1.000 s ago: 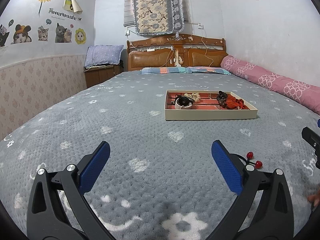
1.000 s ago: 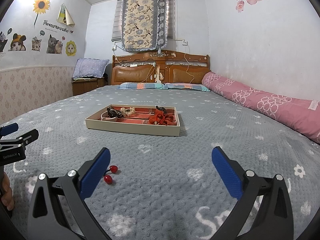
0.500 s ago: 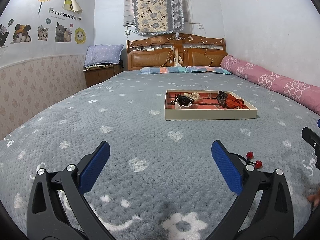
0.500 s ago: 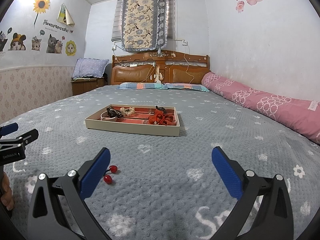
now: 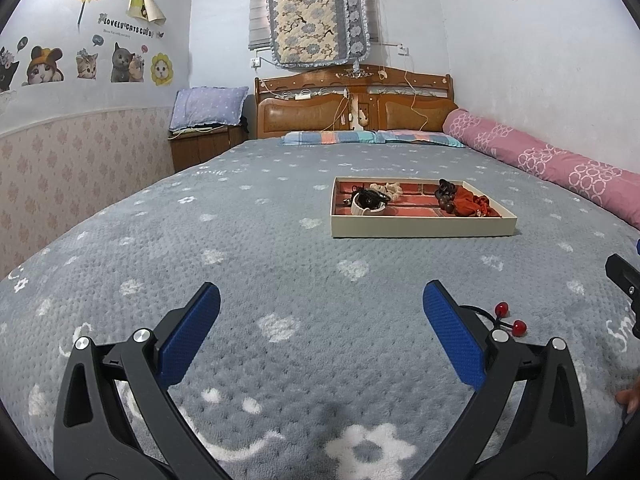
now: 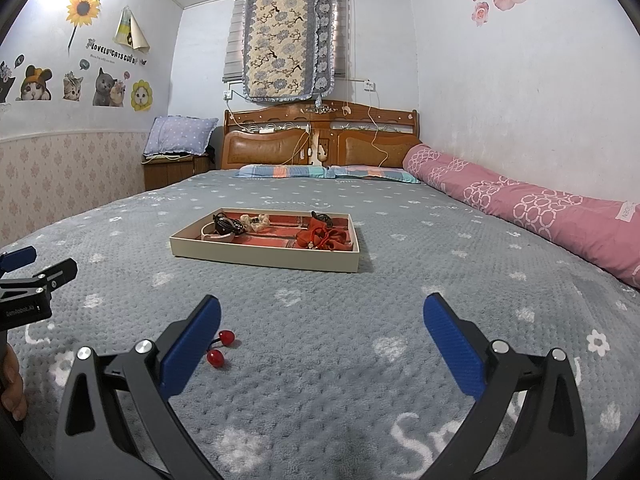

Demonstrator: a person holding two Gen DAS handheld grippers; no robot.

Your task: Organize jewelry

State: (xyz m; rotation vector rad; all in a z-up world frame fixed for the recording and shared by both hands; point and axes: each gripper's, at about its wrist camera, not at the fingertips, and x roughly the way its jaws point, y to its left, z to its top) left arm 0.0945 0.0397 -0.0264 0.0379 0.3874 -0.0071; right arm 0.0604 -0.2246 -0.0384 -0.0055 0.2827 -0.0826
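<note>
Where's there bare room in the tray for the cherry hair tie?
The tray's middle stretch looks bare, between the black-and-white pile on its left and the red fabric bundle on its right. Both ends are crowded. The cherry hair tie lies on the blanket.

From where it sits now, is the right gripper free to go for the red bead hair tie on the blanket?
Probably yes. The red bead hair tie lies loose on the blanket, just beside the right gripper, whose jaws stand wide open. Nothing lies between them; the left gripper is off to the side.
</note>
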